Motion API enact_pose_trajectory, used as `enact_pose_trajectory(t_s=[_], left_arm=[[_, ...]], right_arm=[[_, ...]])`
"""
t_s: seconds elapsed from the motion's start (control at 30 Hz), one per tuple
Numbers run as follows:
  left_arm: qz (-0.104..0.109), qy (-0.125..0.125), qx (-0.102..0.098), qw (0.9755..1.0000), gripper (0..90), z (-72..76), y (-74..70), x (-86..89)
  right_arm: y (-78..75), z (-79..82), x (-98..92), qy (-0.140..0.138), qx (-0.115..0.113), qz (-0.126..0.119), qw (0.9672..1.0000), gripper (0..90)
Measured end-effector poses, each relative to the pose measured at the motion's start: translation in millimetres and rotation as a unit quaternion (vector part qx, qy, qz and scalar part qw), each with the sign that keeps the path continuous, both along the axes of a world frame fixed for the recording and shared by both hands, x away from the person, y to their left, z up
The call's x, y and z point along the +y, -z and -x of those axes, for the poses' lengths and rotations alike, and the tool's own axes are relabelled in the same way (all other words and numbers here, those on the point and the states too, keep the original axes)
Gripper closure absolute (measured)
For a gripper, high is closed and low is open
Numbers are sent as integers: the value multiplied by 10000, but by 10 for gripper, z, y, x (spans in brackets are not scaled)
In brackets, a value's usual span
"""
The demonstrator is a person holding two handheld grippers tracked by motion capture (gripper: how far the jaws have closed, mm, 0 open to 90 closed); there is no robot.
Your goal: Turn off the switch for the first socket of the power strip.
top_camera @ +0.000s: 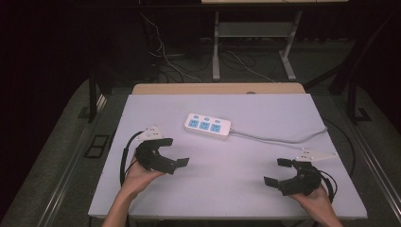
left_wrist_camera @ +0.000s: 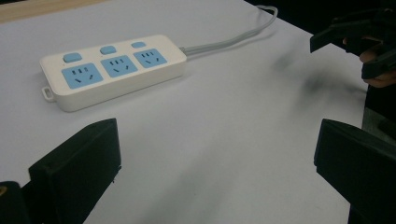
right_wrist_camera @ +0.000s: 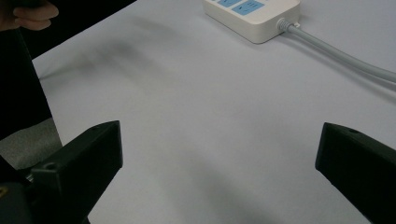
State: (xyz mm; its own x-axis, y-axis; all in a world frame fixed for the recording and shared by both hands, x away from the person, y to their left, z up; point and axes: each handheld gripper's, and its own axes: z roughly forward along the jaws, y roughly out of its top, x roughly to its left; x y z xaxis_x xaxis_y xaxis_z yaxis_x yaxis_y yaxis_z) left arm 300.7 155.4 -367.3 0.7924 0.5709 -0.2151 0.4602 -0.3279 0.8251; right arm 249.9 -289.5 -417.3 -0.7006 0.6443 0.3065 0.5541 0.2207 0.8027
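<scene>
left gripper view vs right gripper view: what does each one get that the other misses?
Left gripper view: the power strip's whole top, three blue outlets and three buttons, plus the right gripper far off with a hand on it.

Right gripper view: the strip's cable end, where the grey cable enters, plus fingers at the top left corner.

Both: white table, part of the strip and cable, their own black jaws wide apart, holding nothing.

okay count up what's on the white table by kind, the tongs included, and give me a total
Power strip: 1
Grey cable running from the strip: 1
Tongs: 2, left and right, both open and holding nothing
Total: 4
</scene>
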Motion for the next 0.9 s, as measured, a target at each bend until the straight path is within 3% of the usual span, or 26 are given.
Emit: enact_pose_trajectory(t_s=[0.53,0.9], left_arm=[[-108,136,-64,9998,0,-200,-167,-146],[-239,290,-30,9993,0,-350,-194,-301]], right_arm=[[-5,0,-12,7,18,-28,10000,4],[-3,-3,-14,-14,36,-24,10000,4]])
